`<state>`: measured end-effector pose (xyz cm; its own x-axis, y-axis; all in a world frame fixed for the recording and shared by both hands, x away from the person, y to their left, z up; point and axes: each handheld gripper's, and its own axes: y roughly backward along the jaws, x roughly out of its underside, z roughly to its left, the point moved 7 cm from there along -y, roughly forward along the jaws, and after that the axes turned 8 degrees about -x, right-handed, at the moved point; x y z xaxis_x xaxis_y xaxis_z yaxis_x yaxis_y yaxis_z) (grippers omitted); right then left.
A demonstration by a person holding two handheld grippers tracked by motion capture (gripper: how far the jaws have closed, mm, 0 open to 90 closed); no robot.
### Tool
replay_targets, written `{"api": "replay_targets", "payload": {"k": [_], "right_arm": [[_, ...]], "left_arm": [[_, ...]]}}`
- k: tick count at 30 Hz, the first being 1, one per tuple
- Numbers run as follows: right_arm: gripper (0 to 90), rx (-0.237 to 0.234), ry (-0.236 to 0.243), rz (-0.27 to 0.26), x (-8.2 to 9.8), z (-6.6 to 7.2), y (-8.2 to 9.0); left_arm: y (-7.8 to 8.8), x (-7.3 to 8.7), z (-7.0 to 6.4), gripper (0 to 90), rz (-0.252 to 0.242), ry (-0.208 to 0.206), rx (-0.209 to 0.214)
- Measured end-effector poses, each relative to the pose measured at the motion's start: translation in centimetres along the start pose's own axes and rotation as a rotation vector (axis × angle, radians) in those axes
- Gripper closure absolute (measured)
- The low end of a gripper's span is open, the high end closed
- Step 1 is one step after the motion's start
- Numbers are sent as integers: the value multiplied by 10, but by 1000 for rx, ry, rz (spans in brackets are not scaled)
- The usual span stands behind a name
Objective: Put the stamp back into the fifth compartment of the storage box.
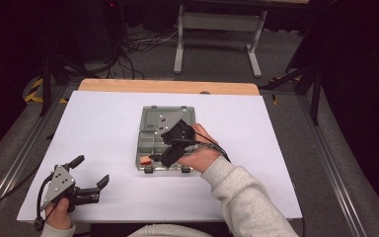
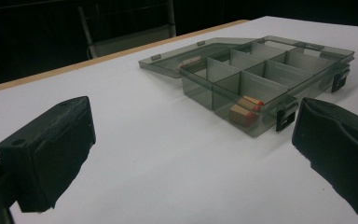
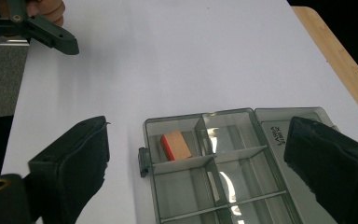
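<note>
A smoky grey compartment box [image 1: 147,140] lies open in the middle of the white table, its lid [image 1: 172,116] folded back on the far side. One small wooden block with a red face [image 1: 144,159] rests in the near left corner compartment. My right gripper [image 1: 160,148] hovers over the box, open, with nothing between its pads. In the right gripper view the block [image 3: 176,144] lies below and between the jaws. My left gripper [image 1: 91,170] rests at the table's front left, open and empty. The left gripper view looks across bare table at the box [image 2: 261,70] and the block [image 2: 244,109].
The white sheet [image 1: 103,123] covers a wooden table, whose edge [image 1: 168,86] shows at the back. The other compartments of the box [image 3: 242,182] appear empty. One finger of the left gripper [image 3: 58,39] is visible far off in the right gripper view. A metal stand [image 1: 217,29] sits on the floor behind.
</note>
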<state>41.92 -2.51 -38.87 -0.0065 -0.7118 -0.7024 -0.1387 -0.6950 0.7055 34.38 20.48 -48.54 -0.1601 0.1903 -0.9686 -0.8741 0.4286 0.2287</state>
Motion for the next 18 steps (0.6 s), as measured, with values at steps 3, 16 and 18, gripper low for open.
{"api": "replay_targets", "payload": {"k": [3,16,18], "right_arm": [[62,7,1,-12,0,2,5],[33,86,-35,-103,23,12,39],[32,102,-43,-119,27,13,44]], "left_arm": [[0,0,0,4,0,0,-1],[0,0,-1,4,0,1,-1],[-1,0,-1,4,0,0,0]]}}
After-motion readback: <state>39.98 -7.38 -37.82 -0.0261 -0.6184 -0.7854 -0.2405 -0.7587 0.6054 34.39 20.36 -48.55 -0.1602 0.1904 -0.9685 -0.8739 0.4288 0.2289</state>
